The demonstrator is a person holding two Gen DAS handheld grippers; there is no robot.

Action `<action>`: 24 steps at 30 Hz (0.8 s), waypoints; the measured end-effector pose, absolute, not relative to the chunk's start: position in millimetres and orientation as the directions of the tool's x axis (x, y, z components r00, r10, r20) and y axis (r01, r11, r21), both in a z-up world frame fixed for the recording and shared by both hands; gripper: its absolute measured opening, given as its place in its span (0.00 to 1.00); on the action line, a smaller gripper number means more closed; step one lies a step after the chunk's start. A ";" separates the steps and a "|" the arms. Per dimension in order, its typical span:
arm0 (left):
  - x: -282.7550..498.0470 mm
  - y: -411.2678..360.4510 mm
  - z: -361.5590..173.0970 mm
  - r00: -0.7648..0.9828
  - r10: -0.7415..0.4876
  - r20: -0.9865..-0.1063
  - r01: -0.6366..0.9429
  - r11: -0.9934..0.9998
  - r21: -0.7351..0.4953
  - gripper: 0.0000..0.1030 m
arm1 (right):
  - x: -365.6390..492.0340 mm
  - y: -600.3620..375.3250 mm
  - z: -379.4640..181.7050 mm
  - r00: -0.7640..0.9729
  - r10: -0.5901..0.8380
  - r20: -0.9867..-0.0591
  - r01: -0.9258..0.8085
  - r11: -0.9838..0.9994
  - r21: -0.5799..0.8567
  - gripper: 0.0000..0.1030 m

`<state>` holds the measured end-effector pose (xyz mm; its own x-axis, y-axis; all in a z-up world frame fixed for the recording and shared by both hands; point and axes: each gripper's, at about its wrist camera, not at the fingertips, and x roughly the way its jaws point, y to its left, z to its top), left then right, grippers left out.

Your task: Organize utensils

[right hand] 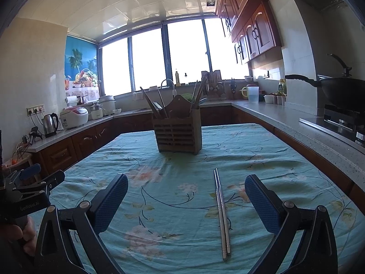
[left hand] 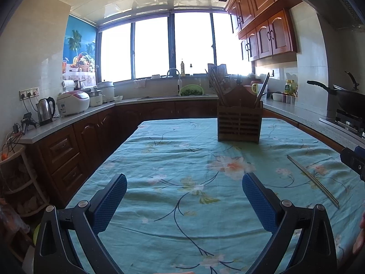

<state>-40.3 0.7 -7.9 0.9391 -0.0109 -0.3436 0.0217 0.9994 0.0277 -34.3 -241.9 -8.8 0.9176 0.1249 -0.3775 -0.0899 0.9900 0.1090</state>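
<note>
Right tool [right hand: 186, 188]: jaws spread wide, nothing between the blue pads, hovering low over the cloth-covered counter [right hand: 262, 146].
Left tool [left hand: 184, 188]: likewise wide open and empty, over a bare stretch of the floral cloth; in the right wrist view it shows at the left edge, gripped by a hand [right hand: 21, 235].
Chopsticks [right hand: 221, 214]: a metal pair lying flat on the cloth, side by side and touching, within the right tool's open span but nearer its right finger than its left.
Long axis: runs away from the right tool, almost in line with its fingers and leaning slightly left at the far end; the near ends sit close to the camera.
Nearer hand: the right, I judge; from the left tool the chopsticks [left hand: 312, 180] lie well off to its right, outside its fingers.
Coming move: as I read it, the right tool needs a small shift right to centre the pair, and probably a turn of the wrist so the pads close across the thin shafts.
Holder [right hand: 178, 134]: a slatted wooden box standing upright farther along the counter, ahead and slightly left of the chopsticks, already bristling with utensils on both sides of its divider.
</note>
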 end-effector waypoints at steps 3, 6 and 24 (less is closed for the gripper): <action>-40.3 -1.0 -7.6 0.939 -0.011 -0.345 0.022 0.999 0.028 0.99 | -34.1 -241.8 -9.1 0.917 0.127 -0.378 -0.091 0.990 0.111 1.00; -40.5 -1.2 -7.5 0.939 -0.011 -0.344 0.022 0.999 0.028 0.99 | -34.0 -241.5 -9.0 0.917 0.126 -0.378 -0.090 0.990 0.112 1.00; -41.4 -6.5 -7.4 0.941 -0.008 -0.339 0.021 0.999 0.035 0.99 | -33.1 -242.2 -8.4 0.919 0.131 -0.373 -0.091 0.988 0.122 1.00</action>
<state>-41.4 -6.5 -7.4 0.9406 -0.0075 -0.3393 0.0206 0.9992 0.0348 -33.1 -242.2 -8.4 0.9186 0.1309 -0.3729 -0.0914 0.9883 0.1219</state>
